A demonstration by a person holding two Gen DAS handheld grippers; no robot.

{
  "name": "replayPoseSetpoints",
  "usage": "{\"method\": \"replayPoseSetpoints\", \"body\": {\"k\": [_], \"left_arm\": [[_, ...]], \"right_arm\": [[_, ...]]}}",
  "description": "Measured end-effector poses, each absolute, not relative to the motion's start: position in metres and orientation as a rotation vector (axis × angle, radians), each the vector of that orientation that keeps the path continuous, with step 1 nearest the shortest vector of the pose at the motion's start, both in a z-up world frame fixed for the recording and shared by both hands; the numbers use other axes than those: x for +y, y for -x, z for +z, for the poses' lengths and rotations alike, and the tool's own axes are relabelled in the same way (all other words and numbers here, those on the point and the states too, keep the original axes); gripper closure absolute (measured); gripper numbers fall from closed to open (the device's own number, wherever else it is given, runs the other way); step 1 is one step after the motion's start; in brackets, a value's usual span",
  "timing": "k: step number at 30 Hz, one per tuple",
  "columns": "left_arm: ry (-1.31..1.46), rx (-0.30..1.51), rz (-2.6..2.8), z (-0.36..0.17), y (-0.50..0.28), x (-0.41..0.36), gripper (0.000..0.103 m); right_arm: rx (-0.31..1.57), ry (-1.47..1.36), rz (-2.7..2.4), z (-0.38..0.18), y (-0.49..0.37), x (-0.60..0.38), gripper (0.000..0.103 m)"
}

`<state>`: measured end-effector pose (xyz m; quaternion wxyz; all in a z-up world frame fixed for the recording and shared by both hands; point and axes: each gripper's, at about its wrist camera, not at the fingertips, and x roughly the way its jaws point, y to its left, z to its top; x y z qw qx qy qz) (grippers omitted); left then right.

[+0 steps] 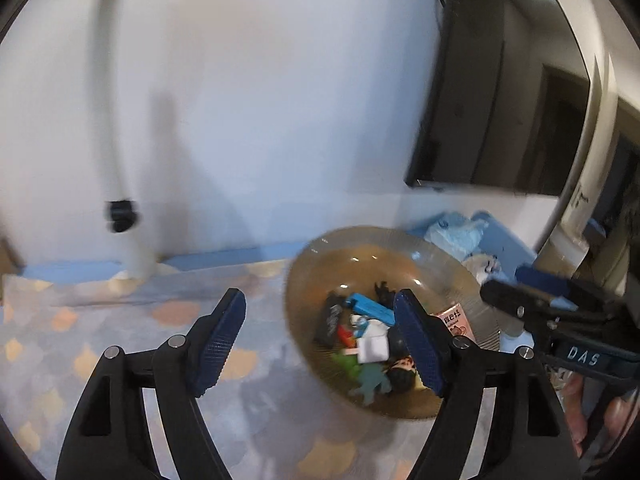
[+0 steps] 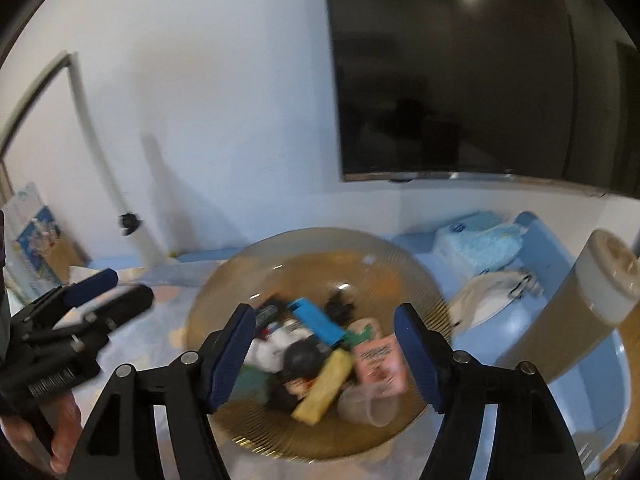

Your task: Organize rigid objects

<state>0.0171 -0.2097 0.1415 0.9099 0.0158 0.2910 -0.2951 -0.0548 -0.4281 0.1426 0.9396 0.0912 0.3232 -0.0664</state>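
An amber ribbed glass bowl [image 1: 360, 264] [image 2: 304, 268] stands on a patterned cloth and holds several small items. Among them are a blue block [image 2: 316, 320], a pink packet [image 2: 380, 360], a yellow bar [image 2: 324, 388], a clear cup [image 2: 368, 400], a white box [image 1: 372, 346] and a green figure [image 1: 370, 382]. My left gripper [image 1: 320, 300] [image 2: 126, 286] hovers open over the bowl's left rim, nothing between its pads. My right gripper [image 2: 324, 312] [image 1: 508, 284] hangs open above the bowl's contents, touching none of them.
A dark screen [image 2: 460, 80] hangs on the white wall behind. A blue tray [image 2: 548, 256] with a blue plush and a white cloth sits at the right, beside a tall lidded cylinder [image 2: 592, 312]. A white pole with a black clamp [image 1: 120, 216] stands at the left.
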Motion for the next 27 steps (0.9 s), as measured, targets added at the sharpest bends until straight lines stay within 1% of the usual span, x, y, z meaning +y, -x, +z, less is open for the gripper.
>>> {"method": "replayPoseSetpoints", "body": {"k": [3,4,5,6,8,10,13,16,20,23,27], "left_arm": [[-0.011,0.546,-0.558,0.161,-0.003,-0.174,0.028],[-0.012,0.524,-0.538,0.168,0.003,-0.16,0.028],[-0.017,0.509,-0.521,0.173,0.009,-0.149,0.028],[-0.022,0.499,-0.507,0.176,0.012,-0.141,0.027],[-0.042,0.48,-0.461,0.179,0.023,-0.115,0.021],[-0.049,0.473,-0.41,0.174,0.031,-0.096,0.021],[0.018,0.498,-0.307,0.144,0.045,-0.051,0.021],[0.015,0.569,-0.239,0.103,0.045,-0.025,0.021],[-0.047,0.63,-0.208,0.053,0.049,-0.015,0.021],[-0.031,0.701,-0.22,0.029,0.04,-0.015,0.021],[-0.023,0.726,-0.197,0.018,0.035,-0.014,0.021]], "right_arm": [[0.642,-0.191,-0.084,0.153,0.066,-0.402,0.032],[0.632,-0.182,-0.069,0.158,0.07,-0.391,0.029],[0.621,-0.17,-0.05,0.163,0.074,-0.378,0.021],[0.605,-0.156,-0.026,0.168,0.078,-0.362,0.019],[0.577,-0.13,0.018,0.173,0.086,-0.334,0.014],[0.566,-0.098,0.063,0.173,0.089,-0.302,0.011],[0.58,-0.063,0.077,0.148,0.09,-0.258,0.005],[0.613,-0.01,0.037,0.099,0.087,-0.223,0.005],[0.692,0.008,-0.002,0.039,0.083,-0.204,0.005],[0.726,-0.017,0.01,0.021,0.082,-0.205,0.005],[0.74,-0.026,0.002,0.016,0.078,-0.21,0.005]]}}
